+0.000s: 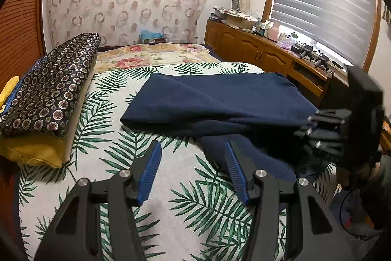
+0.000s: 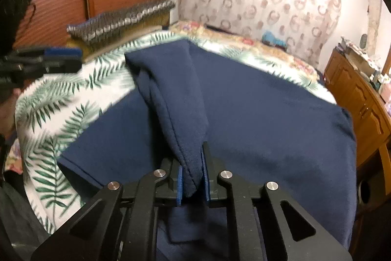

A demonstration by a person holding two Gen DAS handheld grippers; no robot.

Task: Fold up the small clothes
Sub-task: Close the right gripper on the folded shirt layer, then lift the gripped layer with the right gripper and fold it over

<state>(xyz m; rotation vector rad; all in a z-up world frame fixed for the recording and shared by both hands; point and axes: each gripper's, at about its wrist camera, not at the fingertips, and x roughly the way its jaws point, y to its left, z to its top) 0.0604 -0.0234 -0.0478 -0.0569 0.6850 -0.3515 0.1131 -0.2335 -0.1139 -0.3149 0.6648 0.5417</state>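
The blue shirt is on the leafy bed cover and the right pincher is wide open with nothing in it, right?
Not quite. The right gripper is shut on a fold of the navy garment, as the right wrist view shows. The rest holds: the garment does lie on the leaf-print bedspread. It is the left gripper that stands open and empty.

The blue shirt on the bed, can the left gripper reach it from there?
Probably yes. The left gripper is open with nothing between its fingers, and a flap of the blue shirt lies right beside its right fingertip, with only bedspread between.
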